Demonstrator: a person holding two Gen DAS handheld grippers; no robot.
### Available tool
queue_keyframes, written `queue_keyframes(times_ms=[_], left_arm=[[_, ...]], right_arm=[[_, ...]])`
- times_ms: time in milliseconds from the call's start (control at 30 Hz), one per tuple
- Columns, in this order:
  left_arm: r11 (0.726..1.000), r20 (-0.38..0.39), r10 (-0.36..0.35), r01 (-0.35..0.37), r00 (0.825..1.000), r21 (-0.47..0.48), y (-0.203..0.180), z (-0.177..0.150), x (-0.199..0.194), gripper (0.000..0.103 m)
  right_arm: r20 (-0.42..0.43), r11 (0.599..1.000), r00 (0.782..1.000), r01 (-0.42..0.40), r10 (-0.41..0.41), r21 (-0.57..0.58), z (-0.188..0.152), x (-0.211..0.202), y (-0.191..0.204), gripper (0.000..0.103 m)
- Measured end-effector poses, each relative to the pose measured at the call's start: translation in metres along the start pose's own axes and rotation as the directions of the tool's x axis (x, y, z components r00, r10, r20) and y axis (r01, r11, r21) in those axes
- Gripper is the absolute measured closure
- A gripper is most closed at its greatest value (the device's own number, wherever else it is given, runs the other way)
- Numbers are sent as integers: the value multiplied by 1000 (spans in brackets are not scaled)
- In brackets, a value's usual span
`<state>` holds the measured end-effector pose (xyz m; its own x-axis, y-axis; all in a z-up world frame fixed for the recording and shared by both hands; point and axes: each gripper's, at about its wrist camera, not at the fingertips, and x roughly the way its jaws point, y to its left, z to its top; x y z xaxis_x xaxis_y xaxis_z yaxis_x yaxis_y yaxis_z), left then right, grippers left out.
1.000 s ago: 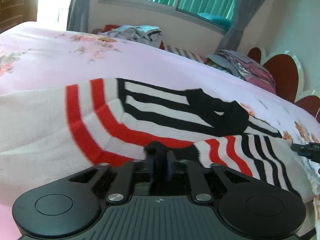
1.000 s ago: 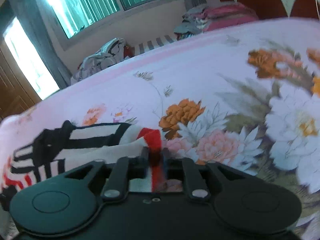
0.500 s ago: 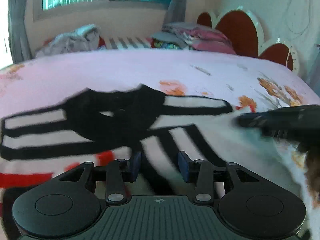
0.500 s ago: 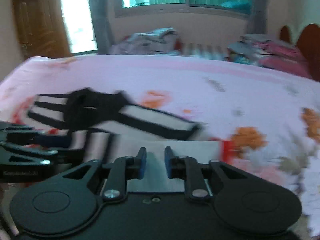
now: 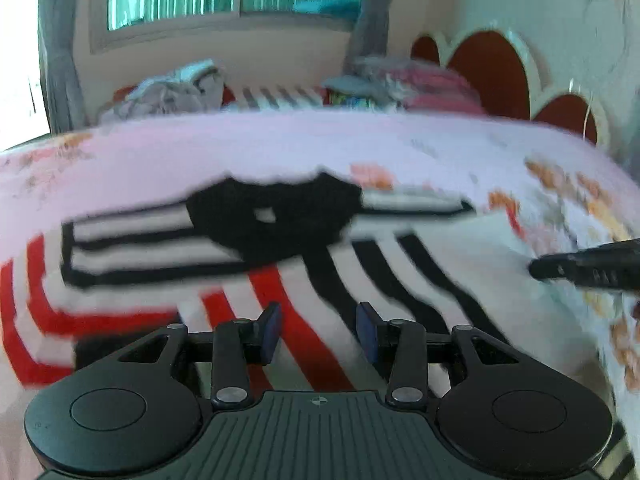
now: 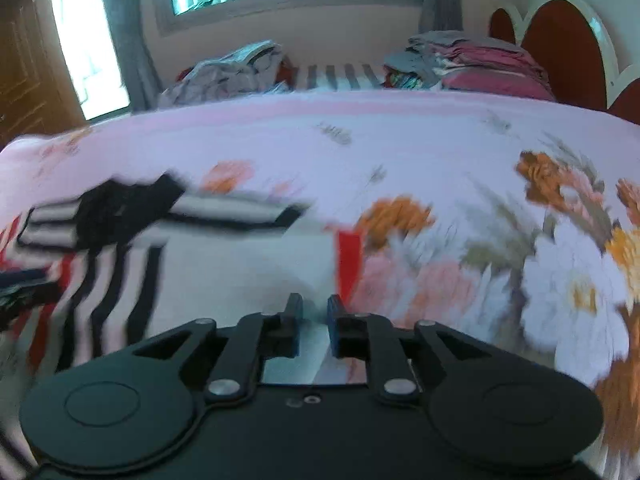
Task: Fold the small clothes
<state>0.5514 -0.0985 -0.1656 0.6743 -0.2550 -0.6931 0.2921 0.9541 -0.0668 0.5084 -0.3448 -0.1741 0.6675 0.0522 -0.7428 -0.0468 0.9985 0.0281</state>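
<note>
Garment (image 5: 280, 264), white with red and black stripes; left tool (image 5: 319, 333) released, right tool (image 6: 313, 322) opening.

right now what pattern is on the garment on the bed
White with black and red stripes and a black neck area on the garment; clearest in the left wrist view.

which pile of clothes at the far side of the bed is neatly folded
The pink and grey stack by the headboard is folded; the grey pile nearer the door lies crumpled.

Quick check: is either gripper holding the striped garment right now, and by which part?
Left gripper: nothing, jaws apart above the striped garment. Right gripper: jaws opening, the garment's white edge between them; too blurred to confirm a hold.
</note>
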Motion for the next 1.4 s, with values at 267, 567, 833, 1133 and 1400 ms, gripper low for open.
queue_keyframes(times_ms=[267,567,833,1133,1400], left_arm=[[996,47,81,-82,996,16,14,-29,-34,62],[992,87,125,-123,988,-21,53,-42,-54,62],[986,61,90,-80,994,-145,105,-52,-67,57],[893,142,332,-262,933,-365,226,-113,-157,12],[573,15,448,-274,894,-772,359,-195,-211,41]], right_arm=[[61,999,997,41,-39,-24,-43,-57,29,89],[60,996,994,86,-86,-4,-52,-64,46,85],[64,990,992,105,-111,98,-62,-78,56,81],[109,983,989,82,-101,166,-58,-98,66,53],[98,984,994,31,-49,175,-40,-80,97,53]])
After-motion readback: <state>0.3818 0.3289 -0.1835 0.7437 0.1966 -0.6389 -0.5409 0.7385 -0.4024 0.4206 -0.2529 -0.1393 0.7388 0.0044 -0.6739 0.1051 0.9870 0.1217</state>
